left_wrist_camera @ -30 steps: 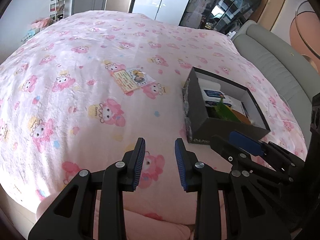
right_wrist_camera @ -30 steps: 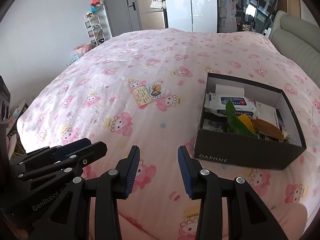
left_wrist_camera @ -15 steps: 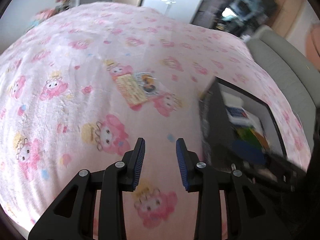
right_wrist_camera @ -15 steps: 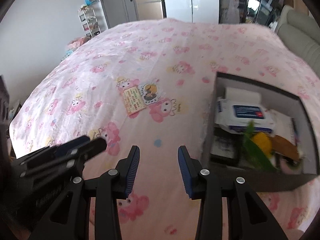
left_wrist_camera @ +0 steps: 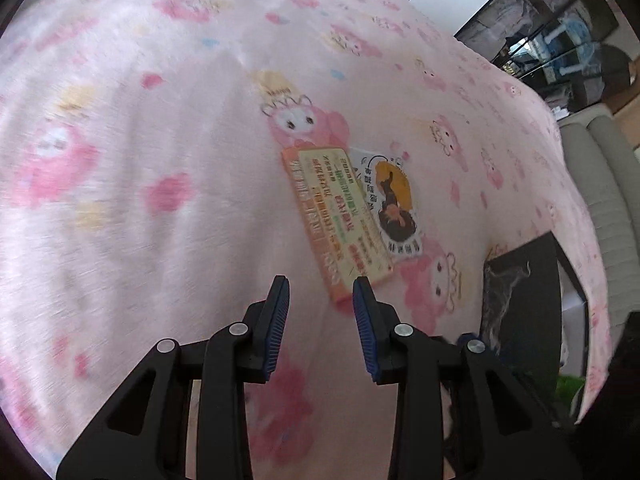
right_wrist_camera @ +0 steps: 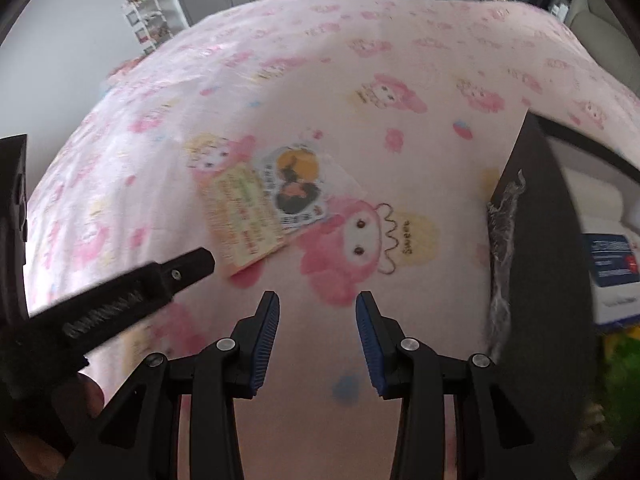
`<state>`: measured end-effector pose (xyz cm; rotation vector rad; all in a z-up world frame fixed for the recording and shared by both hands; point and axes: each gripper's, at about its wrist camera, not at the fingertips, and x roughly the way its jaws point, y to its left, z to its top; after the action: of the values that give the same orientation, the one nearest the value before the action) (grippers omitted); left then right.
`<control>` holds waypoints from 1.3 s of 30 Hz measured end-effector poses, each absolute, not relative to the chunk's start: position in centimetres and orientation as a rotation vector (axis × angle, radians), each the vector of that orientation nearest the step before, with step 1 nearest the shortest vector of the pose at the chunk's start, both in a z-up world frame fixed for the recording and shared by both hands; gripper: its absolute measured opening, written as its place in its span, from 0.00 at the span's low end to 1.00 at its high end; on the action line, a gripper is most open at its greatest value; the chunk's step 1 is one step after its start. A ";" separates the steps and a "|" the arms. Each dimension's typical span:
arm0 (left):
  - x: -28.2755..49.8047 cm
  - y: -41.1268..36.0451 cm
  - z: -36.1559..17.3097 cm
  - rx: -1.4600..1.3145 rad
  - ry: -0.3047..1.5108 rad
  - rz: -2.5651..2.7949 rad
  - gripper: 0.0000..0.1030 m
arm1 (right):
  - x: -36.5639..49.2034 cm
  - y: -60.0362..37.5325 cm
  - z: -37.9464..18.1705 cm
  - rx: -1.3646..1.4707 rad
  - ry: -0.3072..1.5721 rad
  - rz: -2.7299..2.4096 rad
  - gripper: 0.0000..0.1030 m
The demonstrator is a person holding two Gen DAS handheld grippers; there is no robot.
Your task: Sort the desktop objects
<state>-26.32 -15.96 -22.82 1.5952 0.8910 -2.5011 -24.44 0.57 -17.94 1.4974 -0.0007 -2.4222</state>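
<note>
Much of the pink cartoon-print bedspread [left_wrist_camera: 140,200] is smeared by motion blur on the left, so its figures there are hard to make out. Towards the middle lies a flat packet [left_wrist_camera: 340,220] with an orange edge and green and red print, too blurred to read; it rests on the bedspread, and a white card with an orange and black picture [left_wrist_camera: 394,200] lies against its right side. In the left wrist view the left gripper [left_wrist_camera: 321,300] hovers low over the bedspread with its jaws apart and nothing between them; the packet's near end lies just beyond the tips, towards the right finger. In the right wrist view the left gripper shows as a dark blurred bar reaching in from the left towards the packet's near corner. The right gripper [right_wrist_camera: 317,316] stands further right, jaws also apart and empty, over a pink cartoon figure. At the far right a black box [right_wrist_camera: 532,248] is cut off by the frame edge; inside it a white pack with a blue label [right_wrist_camera: 610,264] and something green [right_wrist_camera: 624,372] are only partly seen.
</note>
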 end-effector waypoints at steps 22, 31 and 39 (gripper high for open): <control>-21.3 -14.8 -22.5 1.768 1.129 -2.463 0.40 | -24.1 2.4 -19.5 1.533 -0.048 -2.411 0.35; -22.8 -18.6 -24.7 1.587 1.348 -2.367 0.40 | -24.6 1.0 -21.8 1.561 -0.061 -2.351 0.50; -21.7 -16.1 -23.4 1.598 1.179 -2.439 0.13 | -22.9 0.5 -20.5 1.474 0.009 -2.318 0.38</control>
<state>-21.73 -16.07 -23.38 1.5983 1.1786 -2.4389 -22.94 0.46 -20.53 1.4738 0.0090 -2.3178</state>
